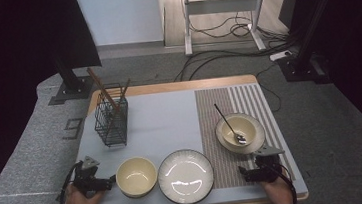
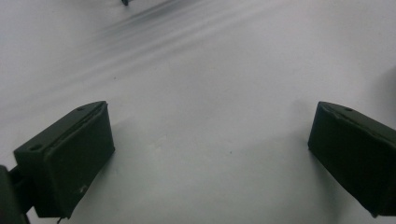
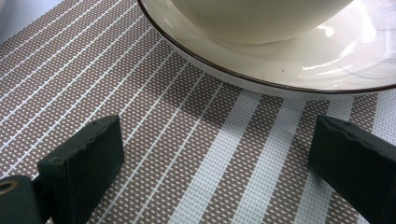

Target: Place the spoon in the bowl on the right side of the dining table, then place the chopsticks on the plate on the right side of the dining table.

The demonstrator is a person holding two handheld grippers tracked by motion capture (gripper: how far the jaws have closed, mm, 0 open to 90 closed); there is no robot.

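No step is begun: both the left gripper (image 1: pixel 110 180) and right gripper (image 1: pixel 243 173) are held wide, empty; the cream bowl (image 1: pixel 136 176) sits just beside the left gripper, to be reached next

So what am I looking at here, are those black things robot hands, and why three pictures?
No robot: a person holds a two-jaw tool in each hand. The high view looks down on the table, with the left gripper beside a cream bowl and the right gripper on the striped placemat. Between them lies an empty plate; farther back, a bowl with a spoon and a wire basket. The other two pictures come from cameras on the grippers. Both stand open, holding nothing.
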